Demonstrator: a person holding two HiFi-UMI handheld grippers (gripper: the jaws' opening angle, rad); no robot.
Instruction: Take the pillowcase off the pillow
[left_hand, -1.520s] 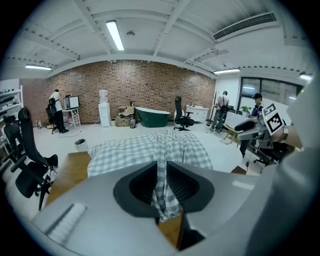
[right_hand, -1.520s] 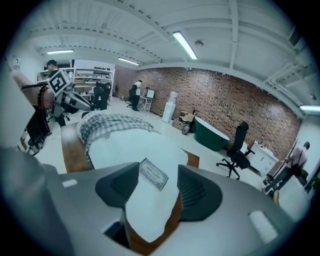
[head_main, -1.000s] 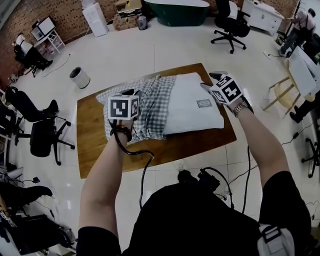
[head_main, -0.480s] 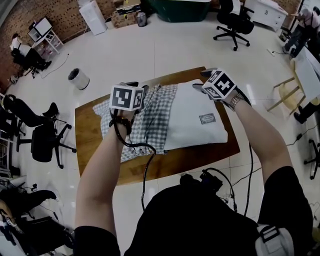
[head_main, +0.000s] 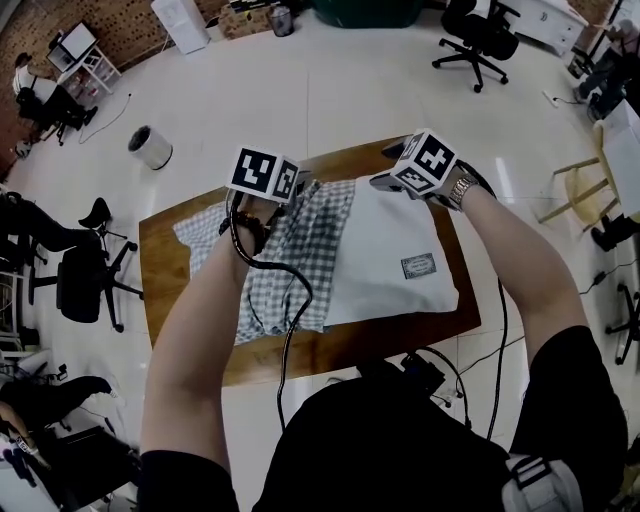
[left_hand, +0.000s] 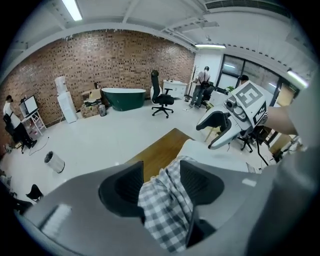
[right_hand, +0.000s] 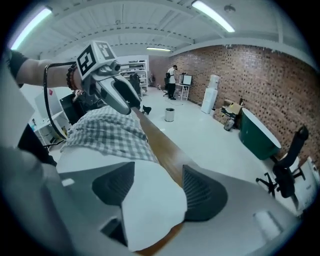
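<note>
A white pillow (head_main: 395, 250) lies on the right part of the wooden table (head_main: 180, 290). Its left end sits inside the blue-and-white checked pillowcase (head_main: 285, 260), which lies rumpled to the left. My left gripper (left_hand: 160, 175) is over the pillowcase's far edge; its jaws are opening, with a loose fold of checked cloth (left_hand: 167, 205) between them. At the pillow's far right corner, my right gripper (right_hand: 157, 192) is opening too. The white corner (right_hand: 150, 210) lies between its jaws, and a gap shows beside the right pad. Each gripper shows in the other's view.
A black cable (head_main: 290, 320) trails from my left gripper over the pillowcase toward my body. Around the table are office chairs (head_main: 85, 285), a white bin (head_main: 150, 147) and a wooden stool (head_main: 575, 190). A green tub (left_hand: 122, 97) stands by the brick wall.
Both grippers have moved away from me, toward the table's far edge. Pillow and pillowcase lie much as they did.
</note>
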